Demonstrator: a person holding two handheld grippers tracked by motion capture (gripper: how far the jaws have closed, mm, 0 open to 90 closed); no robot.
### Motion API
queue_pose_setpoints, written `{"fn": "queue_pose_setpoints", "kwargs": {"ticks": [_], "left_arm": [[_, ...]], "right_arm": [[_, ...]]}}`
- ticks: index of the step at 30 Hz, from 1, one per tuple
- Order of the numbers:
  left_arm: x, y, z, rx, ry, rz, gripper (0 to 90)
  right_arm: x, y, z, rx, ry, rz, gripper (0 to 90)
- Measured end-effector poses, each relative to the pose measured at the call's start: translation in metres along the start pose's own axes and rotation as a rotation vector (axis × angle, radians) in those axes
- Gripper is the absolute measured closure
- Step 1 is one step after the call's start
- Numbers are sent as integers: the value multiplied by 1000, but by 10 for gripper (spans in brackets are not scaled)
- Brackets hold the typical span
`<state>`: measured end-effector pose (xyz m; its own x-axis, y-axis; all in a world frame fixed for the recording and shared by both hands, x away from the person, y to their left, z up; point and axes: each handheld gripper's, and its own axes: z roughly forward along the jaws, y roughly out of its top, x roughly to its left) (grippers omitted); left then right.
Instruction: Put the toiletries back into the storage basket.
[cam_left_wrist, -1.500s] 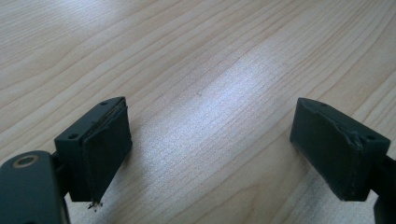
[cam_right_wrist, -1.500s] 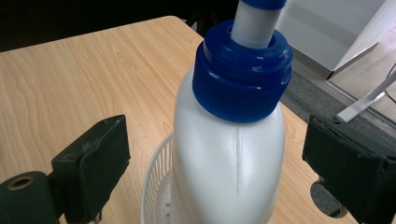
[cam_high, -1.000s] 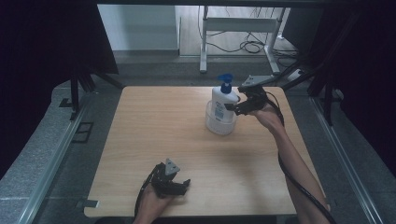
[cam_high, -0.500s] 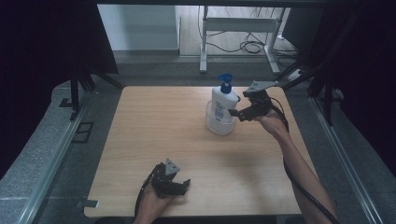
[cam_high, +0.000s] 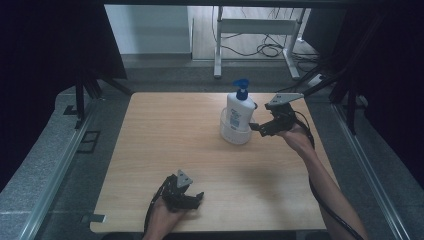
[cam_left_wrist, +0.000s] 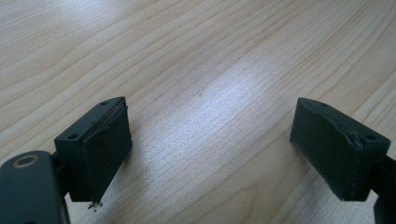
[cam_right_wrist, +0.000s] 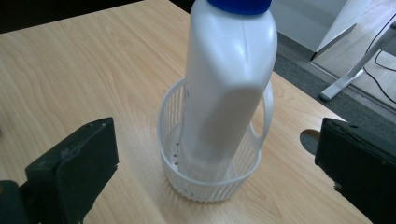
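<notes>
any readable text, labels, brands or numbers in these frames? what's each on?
Nothing can be read.
Pump bottle: the high view shows a blue-printed label on its front, too small and blurred to read.
Same bottle in the right gripper view: plain white side, no print.
White basket, table, both claws: no markings visible.

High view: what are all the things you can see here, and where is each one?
White plastic pump bottle with blue top: one, white and blue, standing in the basket, far right of table.
White ribbed plastic basket: one, white, on the table.
Light wooden table: one, pale wood, centre.
White metal desk frame: one, white, on the floor behind.
Left hand-held gripper: one, black, open, near edge.
Right hand-held gripper: one, black, open, beside the basket.
</notes>
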<state>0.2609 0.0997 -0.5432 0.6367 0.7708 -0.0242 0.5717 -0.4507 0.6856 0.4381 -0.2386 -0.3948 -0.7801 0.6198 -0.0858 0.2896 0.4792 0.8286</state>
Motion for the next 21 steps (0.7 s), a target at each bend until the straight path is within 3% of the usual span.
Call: {"fn": "queue_pose_setpoints", "kwargs": {"ticks": [21], "left_arm": [[0, 0, 0, -2, -1, -2, 118]], "right_arm": [[11, -29, -9, 31, 10, 7, 0]]}}
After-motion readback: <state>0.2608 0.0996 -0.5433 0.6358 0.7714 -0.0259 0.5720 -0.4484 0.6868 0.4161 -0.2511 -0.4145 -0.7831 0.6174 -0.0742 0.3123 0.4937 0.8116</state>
